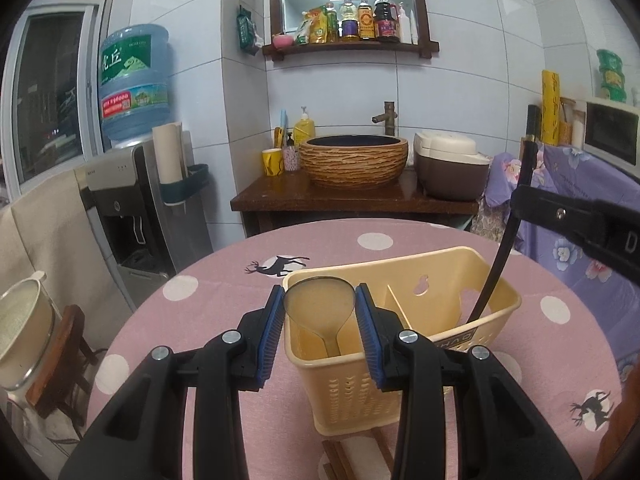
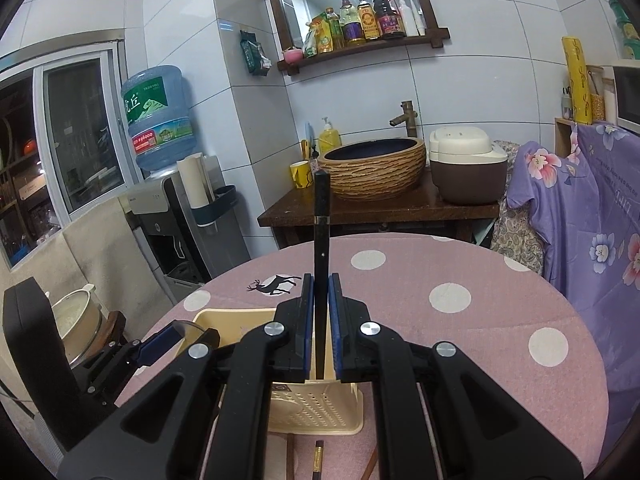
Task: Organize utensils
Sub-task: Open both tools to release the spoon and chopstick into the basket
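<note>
Caddy (image 1: 400, 364) on table (image 1: 224, 300), near front edge; spoon (image 1: 320, 304) upright in its left compartment, chopstick (image 1: 496, 256) leaning in the right one. More chopsticks (image 2: 318, 460) flat on table in front of caddy. Basin (image 1: 354, 160) behind table

White-tiled walls (image 1: 460, 92), dark window (image 1: 48, 92) (left), wooden washstand (image 1: 352, 196)

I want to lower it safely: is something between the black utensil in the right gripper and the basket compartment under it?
Nothing visible blocks it. The black utensil already reaches into the yellow basket, right of its divider.
</note>
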